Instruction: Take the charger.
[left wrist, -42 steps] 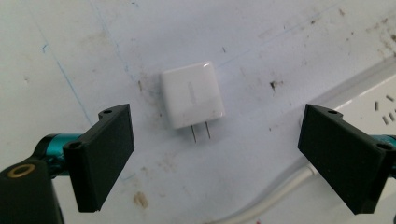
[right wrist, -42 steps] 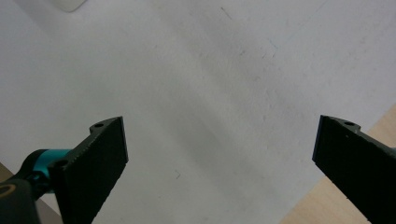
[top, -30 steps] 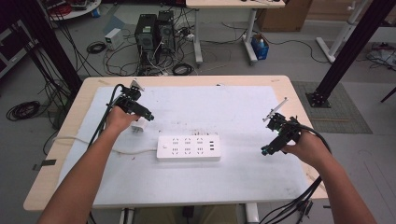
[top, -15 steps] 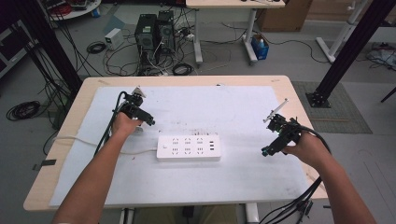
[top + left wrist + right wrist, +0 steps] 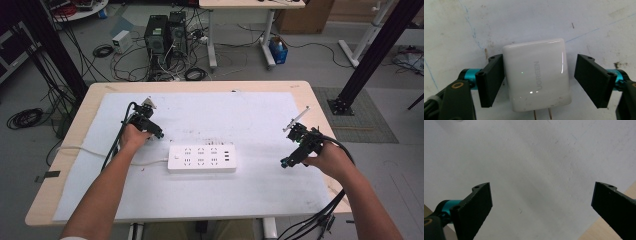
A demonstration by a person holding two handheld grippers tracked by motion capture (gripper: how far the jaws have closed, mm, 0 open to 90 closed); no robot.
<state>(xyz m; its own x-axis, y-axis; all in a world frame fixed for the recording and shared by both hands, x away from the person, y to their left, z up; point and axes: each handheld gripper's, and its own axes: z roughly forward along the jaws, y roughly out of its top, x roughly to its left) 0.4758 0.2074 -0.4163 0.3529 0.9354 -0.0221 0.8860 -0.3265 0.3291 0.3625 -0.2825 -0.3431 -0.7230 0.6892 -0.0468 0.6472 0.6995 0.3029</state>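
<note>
A white charger (image 5: 537, 76) lies on the tabletop's white sheet (image 5: 250, 120), left of the power strip (image 5: 201, 159). The left tool (image 5: 539, 77) straddles it, jaws just closing: one pad touches, the other stands off. The right tool (image 5: 541, 202) hovers released near the tabletop's right edge.

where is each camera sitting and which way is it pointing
High view: above the person's side, looking forward and down at the table; both forearms, left claw and right claw show.
Left gripper view: rides the left claw, looking down its jaws at the white charger, one jaw touching, the other apart, jaws just closing.
Right gripper view: rides the right claw, facing bare mat.
Shared: all show the white mat.
</note>
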